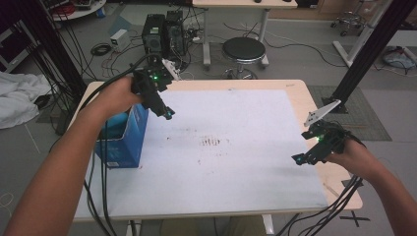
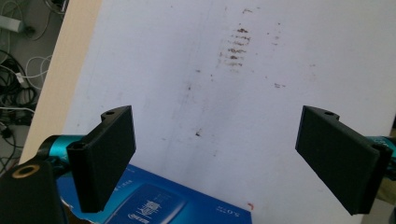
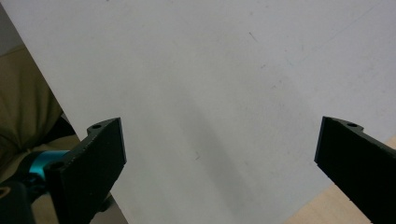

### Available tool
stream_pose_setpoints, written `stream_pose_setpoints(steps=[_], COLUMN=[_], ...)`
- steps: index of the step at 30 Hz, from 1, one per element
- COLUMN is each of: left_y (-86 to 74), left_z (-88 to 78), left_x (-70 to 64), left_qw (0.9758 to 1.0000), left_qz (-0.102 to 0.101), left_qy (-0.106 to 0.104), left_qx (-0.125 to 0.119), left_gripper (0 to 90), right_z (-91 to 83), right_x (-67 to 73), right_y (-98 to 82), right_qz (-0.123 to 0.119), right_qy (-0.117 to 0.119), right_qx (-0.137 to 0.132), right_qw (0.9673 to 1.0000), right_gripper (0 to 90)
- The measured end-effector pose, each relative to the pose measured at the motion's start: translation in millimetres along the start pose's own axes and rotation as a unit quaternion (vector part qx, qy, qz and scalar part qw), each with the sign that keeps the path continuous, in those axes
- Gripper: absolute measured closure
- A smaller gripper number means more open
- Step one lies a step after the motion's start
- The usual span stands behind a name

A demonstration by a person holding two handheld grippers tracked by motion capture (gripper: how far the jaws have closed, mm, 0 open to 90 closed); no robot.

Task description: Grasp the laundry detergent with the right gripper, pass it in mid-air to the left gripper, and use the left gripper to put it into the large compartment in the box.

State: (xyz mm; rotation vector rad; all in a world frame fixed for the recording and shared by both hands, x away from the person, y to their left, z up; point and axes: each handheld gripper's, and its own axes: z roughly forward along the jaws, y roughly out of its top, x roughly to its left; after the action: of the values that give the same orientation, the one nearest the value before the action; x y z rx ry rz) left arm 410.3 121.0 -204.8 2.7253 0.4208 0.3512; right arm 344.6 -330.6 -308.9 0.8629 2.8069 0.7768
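Tabletop [image 1: 295, 93]: pale wood, carrying the items below.
White sheet [image 1: 236, 162]: covered most of the tabletop; brown smudges near its middle.
Blue box [image 1: 129, 140]: cardboard, open at the top, stood on the sheet's left edge, just under the left gripper; its printed side showed at the bottom of the left gripper view [image 2: 163, 205].
Left gripper [image 1: 167, 113]: held above the box's far corner, tilted down toward the sheet; jaws wide apart, nothing between them.
Right gripper [image 1: 297, 159]: held low over the sheet's right edge, well apart from the box; jaws wide, gripping nothing.
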Motion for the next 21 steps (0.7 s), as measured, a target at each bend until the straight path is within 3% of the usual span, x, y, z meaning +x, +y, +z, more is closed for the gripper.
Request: stream_pose_setpoints(steps=[1,2,5,7,11,15,21], left_y=[2.9,5.0,9.5,12.8,16.2,20.3,28.0], left_z=[2.5,4.2,11.6,17.8,21.9,25.3,27.3], left_x=[-0.1,0.6,-0.5,-0.7,-0.2,2.2,7.0], left_qw=[1.0000,0.9999,0.9994,0.9989,0.9987,0.9989,0.9993], left_qz=[-0.002,0.003,0.023,0.027,0.031,0.034,0.031], left_qy=[0.004,0.009,0.018,0.013,0.013,0.009,-0.018], left_qx=[0.007,0.009,0.018,0.036,0.039,0.032,0.012], left_gripper=[7.0,2.6,2.6,2.6,2.7,2.7,2.7], right_z=[0.0,-0.2,-0.5,-0.2,0.4,1.0,0.6], right_x=[0.0,0.5,1.4,1.4,1.8,2.2,1.2], right_y=[0.0,0.9,3.1,4.4,7.4,10.3,14.1], right_qz=[0.000,0.000,-0.001,-0.002,-0.004,-0.003,0.000], right_qy=[0.000,-0.001,0.000,0.001,0.001,0.001,0.000], right_qx=[0.000,0.000,0.000,0.000,-0.002,0.000,-0.001], right_qw=[1.0000,1.0000,1.0000,1.0000,1.0000,1.0000,1.0000], right_gripper=[0.9,0.9,1.0,1.0,1.0,1.0,1.0])
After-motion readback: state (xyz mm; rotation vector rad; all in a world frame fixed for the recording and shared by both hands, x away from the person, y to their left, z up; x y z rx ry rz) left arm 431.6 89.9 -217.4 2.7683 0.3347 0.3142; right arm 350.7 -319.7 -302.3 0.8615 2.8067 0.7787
